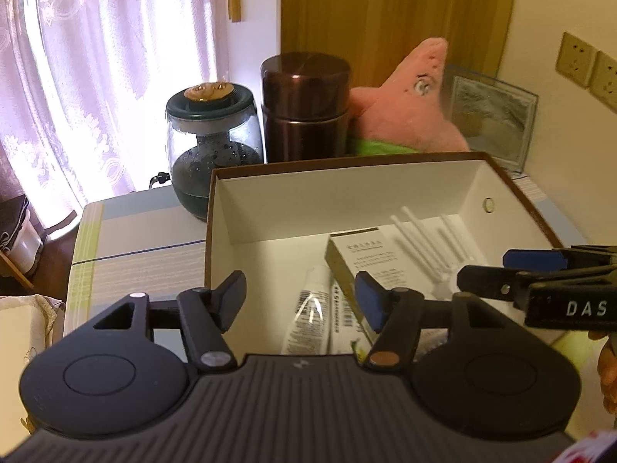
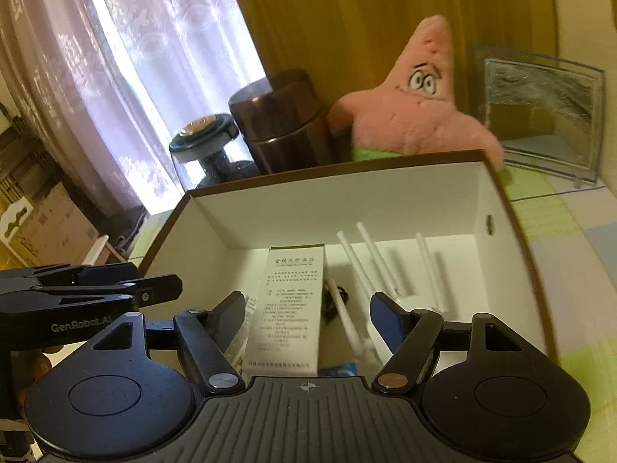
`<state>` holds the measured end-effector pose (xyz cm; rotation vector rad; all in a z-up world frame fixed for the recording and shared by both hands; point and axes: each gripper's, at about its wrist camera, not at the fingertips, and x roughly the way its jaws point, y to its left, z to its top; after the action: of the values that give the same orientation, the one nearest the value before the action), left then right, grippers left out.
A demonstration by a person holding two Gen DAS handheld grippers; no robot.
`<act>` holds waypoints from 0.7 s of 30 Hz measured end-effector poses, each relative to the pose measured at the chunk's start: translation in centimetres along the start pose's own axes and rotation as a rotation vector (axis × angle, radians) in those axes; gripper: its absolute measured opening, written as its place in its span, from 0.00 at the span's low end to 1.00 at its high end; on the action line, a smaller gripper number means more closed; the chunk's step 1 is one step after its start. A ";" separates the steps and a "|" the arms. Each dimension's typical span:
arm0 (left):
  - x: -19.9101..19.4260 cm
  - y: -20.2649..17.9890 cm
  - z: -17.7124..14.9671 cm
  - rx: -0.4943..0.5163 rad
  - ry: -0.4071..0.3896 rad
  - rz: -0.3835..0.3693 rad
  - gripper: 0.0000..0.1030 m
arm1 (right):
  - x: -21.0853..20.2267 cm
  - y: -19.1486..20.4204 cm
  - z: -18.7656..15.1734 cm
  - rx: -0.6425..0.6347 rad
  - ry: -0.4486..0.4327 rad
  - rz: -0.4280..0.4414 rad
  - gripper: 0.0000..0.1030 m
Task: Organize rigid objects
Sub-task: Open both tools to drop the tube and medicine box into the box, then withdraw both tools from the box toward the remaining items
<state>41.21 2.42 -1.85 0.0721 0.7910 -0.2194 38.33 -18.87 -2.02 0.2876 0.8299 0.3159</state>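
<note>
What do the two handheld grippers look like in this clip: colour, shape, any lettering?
Both are matte black: the left gripper and right gripper each have a ribbed body, two round discs, metal pivot pins and blue finger pads. White lettering marks their sides: "DAS", "GenRobot.AI".

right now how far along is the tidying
Done: the carton, a tube and the white router lie in the box. In hand: nothing; the left gripper and right gripper are open above it. No loose items visible outside.
</note>
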 end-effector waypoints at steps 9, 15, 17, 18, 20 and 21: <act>-4.6 -1.0 -2.8 -0.018 -0.022 -0.008 0.64 | -5.2 -0.2 -2.4 -0.019 -0.047 -0.013 0.67; -7.2 -1.2 -5.2 -0.028 -0.012 0.007 0.64 | -7.7 0.2 -4.9 -0.038 -0.033 -0.018 0.67; -8.0 -1.4 -6.1 -0.027 -0.008 0.016 0.65 | -8.3 0.2 -5.9 -0.040 -0.021 -0.020 0.67; -8.4 -1.5 -6.5 -0.026 -0.006 0.019 0.65 | -8.5 0.3 -6.5 -0.037 -0.010 -0.020 0.67; -9.1 -1.7 -7.4 -0.028 0.002 0.018 0.65 | -8.9 0.4 -7.5 -0.036 0.009 -0.019 0.67; -9.5 -1.8 -7.9 -0.029 0.007 0.017 0.65 | -9.0 0.4 -8.0 -0.037 0.017 -0.021 0.67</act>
<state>28.82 3.44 -0.64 0.0527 0.7996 -0.1917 26.50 -20.96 -0.90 0.2417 0.8423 0.3138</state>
